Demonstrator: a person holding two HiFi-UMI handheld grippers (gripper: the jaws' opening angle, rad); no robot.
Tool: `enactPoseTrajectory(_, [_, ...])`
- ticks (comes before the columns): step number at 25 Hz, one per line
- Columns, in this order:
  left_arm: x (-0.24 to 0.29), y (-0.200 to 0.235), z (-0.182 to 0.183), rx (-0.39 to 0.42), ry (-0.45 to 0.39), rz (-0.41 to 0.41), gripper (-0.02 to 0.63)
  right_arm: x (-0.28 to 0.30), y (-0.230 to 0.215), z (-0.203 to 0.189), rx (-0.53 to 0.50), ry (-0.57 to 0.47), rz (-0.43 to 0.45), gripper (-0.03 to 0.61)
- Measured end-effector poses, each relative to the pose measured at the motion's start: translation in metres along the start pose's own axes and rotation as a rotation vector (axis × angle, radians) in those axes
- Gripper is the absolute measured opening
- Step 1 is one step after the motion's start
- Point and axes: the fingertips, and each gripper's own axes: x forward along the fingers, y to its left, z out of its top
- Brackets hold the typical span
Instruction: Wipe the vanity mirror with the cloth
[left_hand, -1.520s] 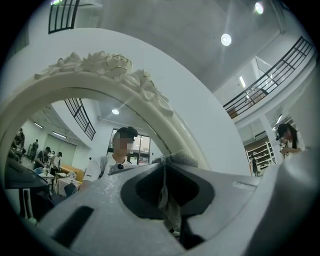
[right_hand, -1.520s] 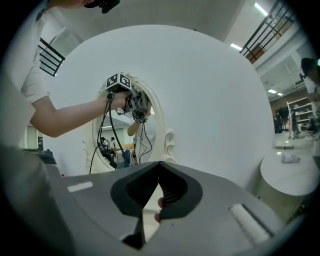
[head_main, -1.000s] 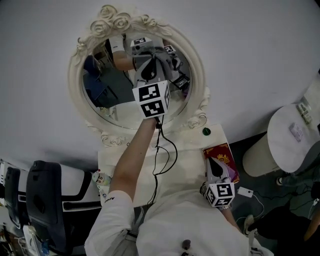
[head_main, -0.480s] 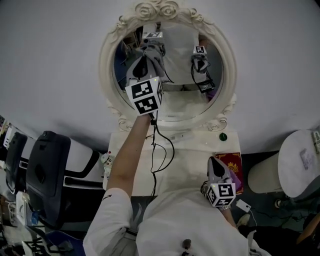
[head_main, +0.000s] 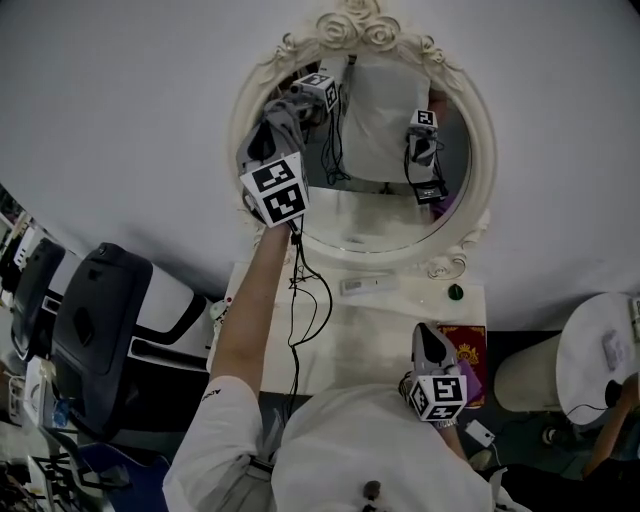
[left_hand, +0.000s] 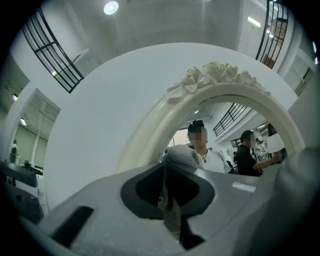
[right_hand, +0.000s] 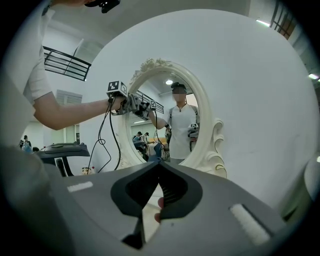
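nearer the mirror (head_main: 378, 212) rim now, left gripper (left_hand: 166, 170) grips cloth (left_hand: 184, 156).

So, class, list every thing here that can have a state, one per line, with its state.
left gripper: jaws shut on the cloth, up at the mirror
cloth: pinched, bunched
right gripper: jaws shut, empty, held low
mirror: upright
red booklet: closed, lying flat
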Motion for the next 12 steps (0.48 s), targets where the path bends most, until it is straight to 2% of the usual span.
enactPoseTrajectory(5, [0.001, 0.01, -0.008, 0.041, 0.006, 0.102, 0.018, -0.006, -0.009, -0.001, 0.021, -0.006, -0.038, 0.008])
enactPoseTrajectory(7, [0.0, 0.008, -0.008, 0.05, -0.003, 0.117, 0.018, -0.009, -0.009, -0.001, 0.019, -0.01, -0.044, 0.008])
enactPoseTrajectory(12, [-0.024, -0.03, -0.001, 0.015, -0.05, 0.014, 0.018, -0.016, -0.013, -0.003, 0.033, -0.016, -0.081, 0.008])
